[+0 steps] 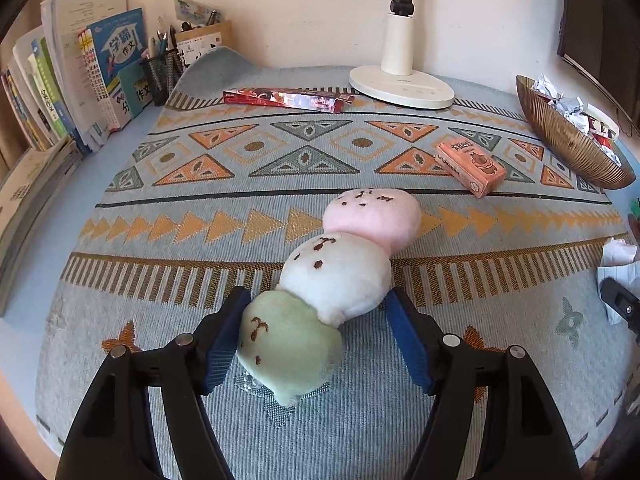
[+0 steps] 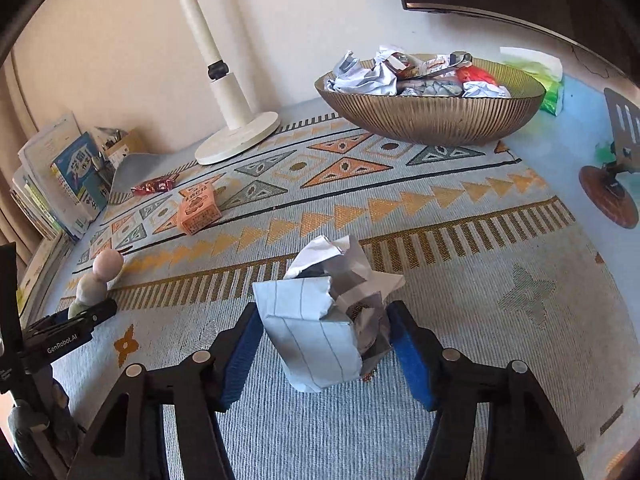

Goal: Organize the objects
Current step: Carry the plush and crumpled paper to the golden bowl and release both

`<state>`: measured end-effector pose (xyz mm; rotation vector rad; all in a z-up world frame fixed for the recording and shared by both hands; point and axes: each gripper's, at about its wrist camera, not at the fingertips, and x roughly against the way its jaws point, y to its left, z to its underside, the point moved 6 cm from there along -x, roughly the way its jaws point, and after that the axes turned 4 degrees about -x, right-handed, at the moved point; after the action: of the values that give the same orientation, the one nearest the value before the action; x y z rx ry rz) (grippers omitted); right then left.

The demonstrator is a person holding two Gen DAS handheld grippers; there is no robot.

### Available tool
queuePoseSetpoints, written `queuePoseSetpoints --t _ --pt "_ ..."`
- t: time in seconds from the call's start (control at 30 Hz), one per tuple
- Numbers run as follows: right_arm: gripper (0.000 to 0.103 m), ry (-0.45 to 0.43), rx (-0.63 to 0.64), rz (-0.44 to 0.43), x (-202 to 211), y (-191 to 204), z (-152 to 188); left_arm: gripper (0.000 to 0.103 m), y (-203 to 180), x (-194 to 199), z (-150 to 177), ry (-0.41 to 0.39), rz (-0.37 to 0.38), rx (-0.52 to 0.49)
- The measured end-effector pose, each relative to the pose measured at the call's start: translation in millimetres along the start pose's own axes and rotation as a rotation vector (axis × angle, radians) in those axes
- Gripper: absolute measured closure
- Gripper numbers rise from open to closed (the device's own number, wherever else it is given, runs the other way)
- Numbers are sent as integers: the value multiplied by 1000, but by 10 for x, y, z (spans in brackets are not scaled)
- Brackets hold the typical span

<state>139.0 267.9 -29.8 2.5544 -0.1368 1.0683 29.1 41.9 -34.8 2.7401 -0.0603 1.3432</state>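
A plush toy of three balls, green (image 1: 288, 344), white (image 1: 336, 272) and pink (image 1: 372, 216), lies slantwise on the patterned mat (image 1: 160, 288). My left gripper (image 1: 317, 294) straddles it, one blue pad against the green ball and the other against the white ball. In the right wrist view, a crumpled sheet of lined paper (image 2: 320, 320) sits on the mat between the pads of my right gripper (image 2: 323, 307), which touch it on both sides. The plush toy (image 2: 100, 276) and the left gripper (image 2: 86, 318) show at that view's left edge.
A ribbed bronze bowl (image 2: 432, 120) with several paper wads stands at the back right. A white lamp base (image 1: 400, 88), an orange box (image 1: 470, 166) and a flat red box (image 1: 288, 98) lie farther back. Books (image 1: 72, 80) and a pen cup (image 1: 162, 72) line the left; a stand (image 2: 612, 184) is at right.
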Motion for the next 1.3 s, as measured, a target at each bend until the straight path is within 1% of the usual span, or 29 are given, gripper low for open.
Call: queuePoseSetpoints --t 0.03,0.13,0.2,0.3,0.37,0.4,0.43,0.53,0.63,0.73,0.87,0.93,1.03,1.1,1.13,1.17,1.23,1.27,1.3 --pt "44 -6 -14 -14 10 -26 -1 35 8 -4 0 2 7 6" --pt "44 -16 -42 -54 27 -70 -12 35 22 -15 4 5 26 20" --pt "44 -16 -41 -63 31 -58 -7 35 10 -16 5 5 21 15" --pt "48 -17 -36 -72 32 -48 -3 35 4 -15 8 4 23 16" --pt "49 -20 -40 -84 33 -59 -1 35 2 -14 9 3 22 12" --pt "49 -22 -47 -91 38 -69 -4 37 3 -9 10 1 24 10" --pt "50 -25 -54 -97 46 -83 -5 42 -5 1 10 -3 30 6" --pt "54 -27 -47 -101 63 -89 2 48 -36 24 17 -11 33 -17" --pt "55 -34 -19 -90 94 -102 13 49 -72 60 22 -20 30 -42" --pt "55 -40 -20 -98 129 -148 11 49 -92 68 25 -18 36 -48" --pt "56 -73 -15 -102 263 -198 -64 50 -135 146 5 -34 79 -27" --pt "56 -108 -15 -109 387 -233 -170 50 -219 220 -55 -45 97 -36" --pt "56 -167 -9 -96 581 -326 -431 50 -450 397 -251 -107 140 -77" --pt "56 -205 -3 -89 680 -400 -689 50 -675 503 -451 -146 238 -93" --pt "56 -232 1 -77 728 -448 -843 50 -809 546 -575 -164 288 -107" --pt "56 -264 4 -53 778 -494 -1005 50 -943 583 -722 -184 320 -125" --pt "55 -314 1 -4 828 -605 -1353 50 -1248 632 -1050 -210 364 -166" --pt "53 -330 -10 11 825 -676 -1529 50 -1398 654 -1226 -230 384 -184" --pt "53 -326 -24 17 775 -745 -1703 50 -1554 678 -1397 -258 403 -203"
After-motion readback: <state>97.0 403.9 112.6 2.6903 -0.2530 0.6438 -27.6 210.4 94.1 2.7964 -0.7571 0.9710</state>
